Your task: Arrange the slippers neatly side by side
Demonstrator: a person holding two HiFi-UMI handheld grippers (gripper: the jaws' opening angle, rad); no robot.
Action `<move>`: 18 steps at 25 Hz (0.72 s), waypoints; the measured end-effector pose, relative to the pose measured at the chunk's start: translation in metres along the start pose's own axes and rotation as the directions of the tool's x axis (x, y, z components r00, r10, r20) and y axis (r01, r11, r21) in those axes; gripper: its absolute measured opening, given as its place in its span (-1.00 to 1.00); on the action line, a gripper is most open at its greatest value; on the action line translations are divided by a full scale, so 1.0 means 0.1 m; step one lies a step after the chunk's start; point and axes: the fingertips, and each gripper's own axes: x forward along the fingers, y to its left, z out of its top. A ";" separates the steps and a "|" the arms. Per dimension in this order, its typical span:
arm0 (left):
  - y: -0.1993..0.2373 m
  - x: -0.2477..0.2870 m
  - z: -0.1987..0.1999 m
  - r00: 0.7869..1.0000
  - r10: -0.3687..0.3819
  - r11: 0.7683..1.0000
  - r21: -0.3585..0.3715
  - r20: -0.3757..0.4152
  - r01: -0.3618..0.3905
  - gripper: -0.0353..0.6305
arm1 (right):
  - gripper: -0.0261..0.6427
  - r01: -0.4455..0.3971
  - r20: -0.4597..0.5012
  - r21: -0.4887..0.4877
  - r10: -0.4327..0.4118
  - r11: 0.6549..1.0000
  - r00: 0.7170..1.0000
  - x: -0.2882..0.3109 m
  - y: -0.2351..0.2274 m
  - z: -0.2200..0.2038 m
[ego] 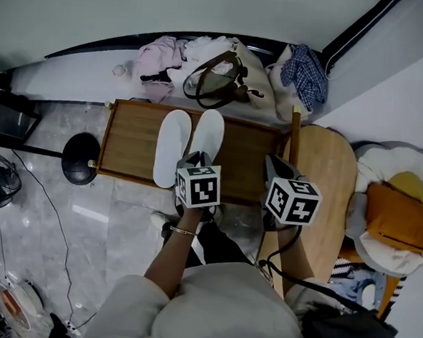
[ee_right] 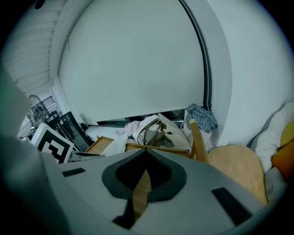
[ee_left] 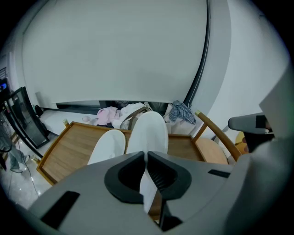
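Two white slippers lie lengthwise on a wooden surface [ego: 130, 136] with a raised rim, in the middle of the head view, toes toward the top of the frame. The held slipper [ego: 209, 133] is the one nearer the frame's right. It sits slightly higher in the frame than the other slipper [ego: 172, 145], and the two lie side by side, their long edges close together.

The left tool [ee_left: 147, 158] is closed on the heel end of the held slipper. In the left gripper view its dark jaws are nearly together, with a thin strip of white slipper material pinched between them. In the head view its marker cube [ego: 198, 187] covers that heel, just below the slipper pair.

The right tool [ee_right: 146, 153] is closed and holds nothing. In the right gripper view its jaw tips meet, and only wood shows through the gap behind them. In the head view it hangs to the right of the slippers, near the surface's right rim and beside a round wooden seat [ego: 331, 181].

Beyond the surface, toward the top of the frame, there is a heap against the wall: pink clothing [ego: 160, 58], a pale bag with brown straps [ego: 220, 78] and a checked cloth [ego: 305, 71]. A black round base [ego: 80, 158] stands on the grey floor at the surface's left.
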 end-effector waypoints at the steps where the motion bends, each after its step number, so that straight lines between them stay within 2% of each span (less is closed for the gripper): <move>1: 0.00 0.00 -0.01 1.000 0.003 1.000 -0.005 -0.001 -0.003 -0.80 | -0.82 -0.004 -0.004 -0.005 0.004 1.000 1.000 0.01 0.01 0.00; 18: 0.07 0.17 -0.17 0.999 0.015 0.999 -0.045 -0.040 -0.017 -0.80 | -0.82 -0.015 -0.064 -0.014 0.014 1.000 0.998 0.15 0.03 -0.17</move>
